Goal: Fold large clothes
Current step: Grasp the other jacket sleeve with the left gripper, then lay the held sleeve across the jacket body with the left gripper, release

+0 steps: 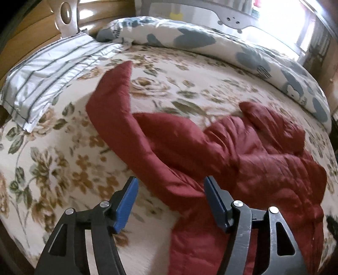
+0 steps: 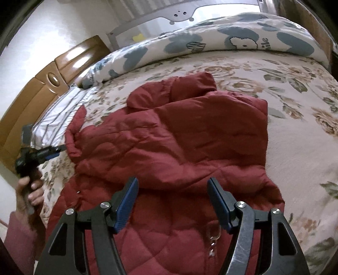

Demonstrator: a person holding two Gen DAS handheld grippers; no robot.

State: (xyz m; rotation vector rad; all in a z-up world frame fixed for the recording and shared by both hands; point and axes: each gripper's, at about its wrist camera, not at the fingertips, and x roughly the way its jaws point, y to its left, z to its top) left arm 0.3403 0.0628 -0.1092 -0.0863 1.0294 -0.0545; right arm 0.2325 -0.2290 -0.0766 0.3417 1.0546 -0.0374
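Observation:
A dark red quilted jacket (image 2: 169, 135) lies spread on the flowered bedspread (image 2: 295, 131), with one side folded over its body. Its left sleeve (image 1: 112, 101) stretches out toward the striped pillow. My left gripper (image 1: 170, 184) hangs open above the base of that sleeve, nothing between its blue pads (image 1: 124, 205). Above the jacket's lower half my right gripper (image 2: 172, 186) stands open and empty too. In the right wrist view the left gripper (image 2: 57, 151) shows at the far left, held by a hand (image 2: 29, 190), just off the sleeve's edge.
A striped pillow (image 1: 42, 78) lies at the bed's left by the wooden headboard (image 2: 42, 84). A rolled duvet with blue shapes (image 1: 232, 46) runs along the far side. A grey rail (image 2: 179, 12) stands behind it.

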